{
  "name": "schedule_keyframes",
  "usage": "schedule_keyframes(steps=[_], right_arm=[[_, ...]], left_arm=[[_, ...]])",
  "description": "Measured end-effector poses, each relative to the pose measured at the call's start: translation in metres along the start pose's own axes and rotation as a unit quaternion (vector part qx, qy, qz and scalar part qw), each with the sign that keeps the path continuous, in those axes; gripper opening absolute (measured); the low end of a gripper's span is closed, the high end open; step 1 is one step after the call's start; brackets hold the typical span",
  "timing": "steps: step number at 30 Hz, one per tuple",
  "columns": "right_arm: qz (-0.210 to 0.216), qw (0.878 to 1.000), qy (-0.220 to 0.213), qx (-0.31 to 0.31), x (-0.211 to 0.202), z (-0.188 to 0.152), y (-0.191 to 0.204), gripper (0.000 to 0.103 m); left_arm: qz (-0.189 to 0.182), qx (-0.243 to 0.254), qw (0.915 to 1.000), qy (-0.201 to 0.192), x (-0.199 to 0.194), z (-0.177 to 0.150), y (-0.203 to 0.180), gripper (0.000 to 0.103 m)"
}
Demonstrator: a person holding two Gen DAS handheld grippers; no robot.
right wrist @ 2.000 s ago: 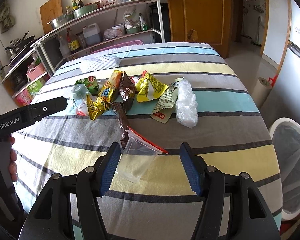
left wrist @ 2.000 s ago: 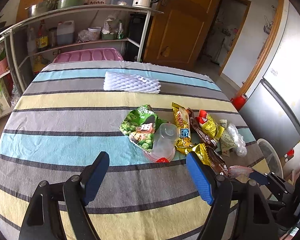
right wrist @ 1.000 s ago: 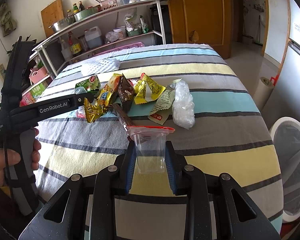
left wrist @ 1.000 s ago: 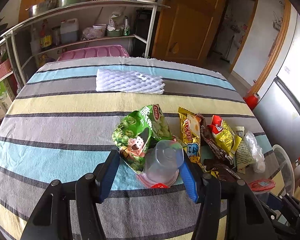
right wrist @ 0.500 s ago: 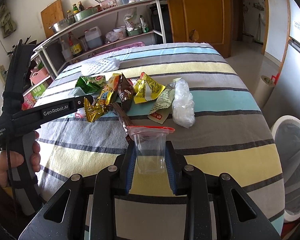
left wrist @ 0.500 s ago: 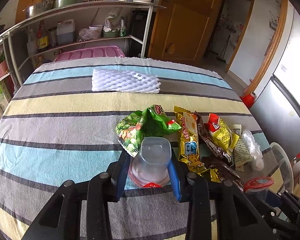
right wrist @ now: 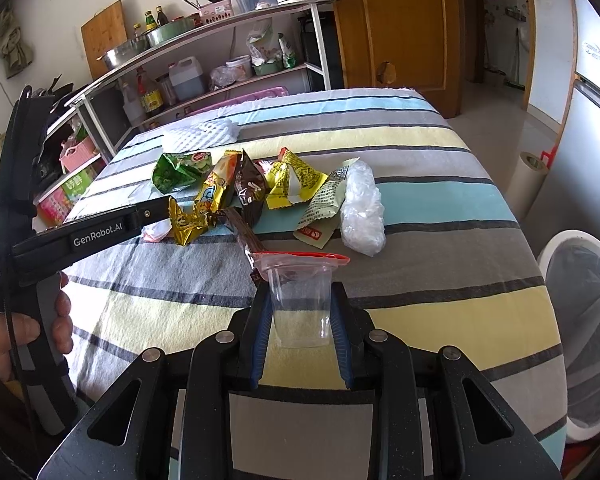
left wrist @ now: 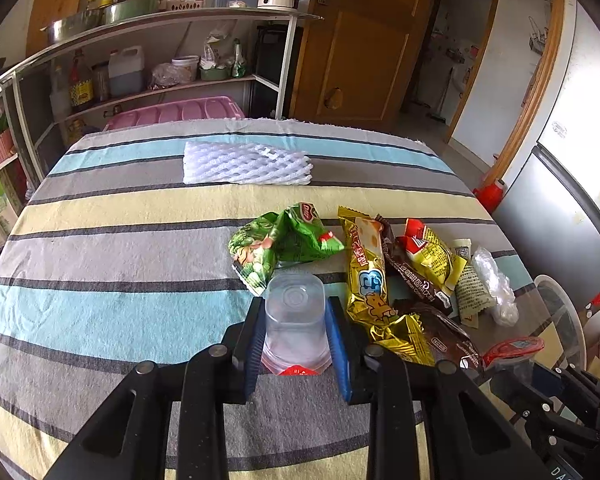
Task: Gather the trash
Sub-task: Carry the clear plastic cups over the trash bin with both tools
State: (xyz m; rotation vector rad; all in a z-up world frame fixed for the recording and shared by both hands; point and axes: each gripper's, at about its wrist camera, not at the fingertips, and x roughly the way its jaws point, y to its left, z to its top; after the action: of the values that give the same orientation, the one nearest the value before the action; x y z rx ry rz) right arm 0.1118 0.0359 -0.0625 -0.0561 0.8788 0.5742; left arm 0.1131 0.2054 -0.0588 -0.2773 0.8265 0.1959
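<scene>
left gripper (left wrist: 296,344): jaws closing, blue pads against both sides of a clear plastic cup (left wrist: 294,326) lying on its side on the striped tablecloth (left wrist: 120,248), ridged base facing away, red-edged rim toward the camera. just beyond its base, a crumpled green snack bag (left wrist: 280,240); beside it to the right, a gold wrapper (left wrist: 368,272), a brown wrapper (left wrist: 412,276), a yellow wrapper (left wrist: 432,256). farther off, a white foam net sleeve (left wrist: 246,168).

right gripper (right wrist: 300,320): clamped on a second clear cup (right wrist: 300,300), upright, red-rimmed mouth on top, see-through and dented. beyond it, a crinkled clear plastic bag (right wrist: 362,212).
</scene>
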Motion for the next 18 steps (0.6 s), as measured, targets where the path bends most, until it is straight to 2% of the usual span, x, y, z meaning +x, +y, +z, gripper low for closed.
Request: schedule_keyframes(steps=[12,18], right_arm=[[0.001,1.0,-0.019,0.007,-0.018,-0.004,-0.005,0.029],[-0.003,0.999,-0.037,0.017,-0.034,-0.005,-0.012,0.029]], left_arm=[[-0.001,0.012,0.9996,-0.025,-0.029,-0.005,-0.004,0.03],[-0.012,0.035,0.9986,-0.038,-0.047,-0.009,-0.02,0.03]])
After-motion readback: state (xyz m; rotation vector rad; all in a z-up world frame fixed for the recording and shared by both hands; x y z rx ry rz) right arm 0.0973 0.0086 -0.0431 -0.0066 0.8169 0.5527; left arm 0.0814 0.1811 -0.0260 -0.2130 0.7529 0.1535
